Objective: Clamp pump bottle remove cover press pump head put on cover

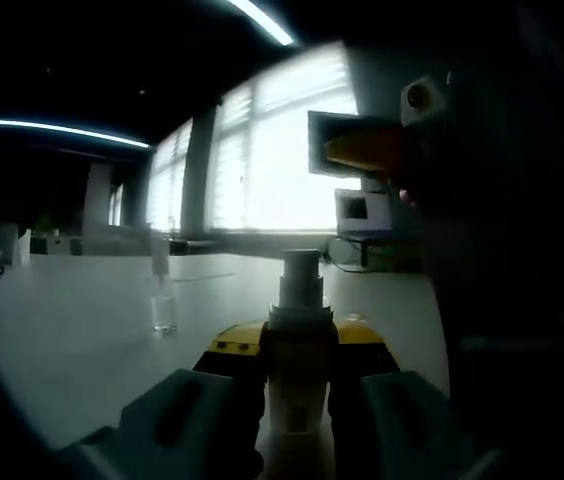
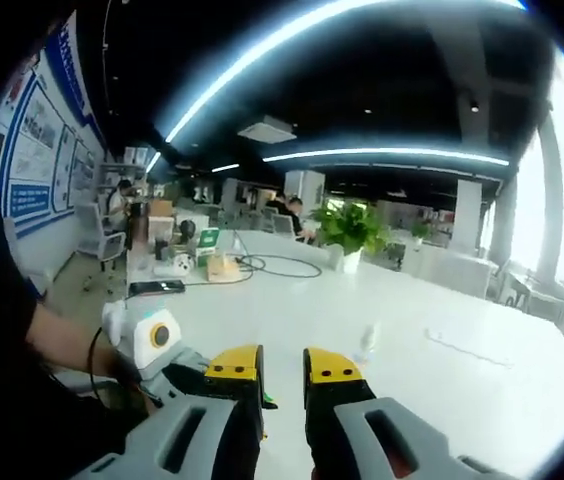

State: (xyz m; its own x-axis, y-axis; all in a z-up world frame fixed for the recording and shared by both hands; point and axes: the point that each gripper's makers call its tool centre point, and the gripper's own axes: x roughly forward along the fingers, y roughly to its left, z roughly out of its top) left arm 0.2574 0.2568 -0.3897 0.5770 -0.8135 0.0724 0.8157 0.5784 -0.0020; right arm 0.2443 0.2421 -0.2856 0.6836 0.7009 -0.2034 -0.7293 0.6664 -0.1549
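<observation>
White table (image 1: 82, 330): left claw (image 1: 297, 385) clamps pump bottle (image 1: 297, 350); right claw (image 2: 282, 385) slightly parted, empty.

A white table (image 2: 442, 400) carries a potted plant (image 2: 350, 232), black cables (image 2: 280, 265) and a dark phone (image 2: 157, 287) beneath bright windows (image 1: 282, 150).

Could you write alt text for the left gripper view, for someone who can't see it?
The left gripper clamps a pump bottle upright between its yellow-tipped jaws, the pump head bare. A small clear cover stands apart on the white table, with bright windows behind.
</observation>
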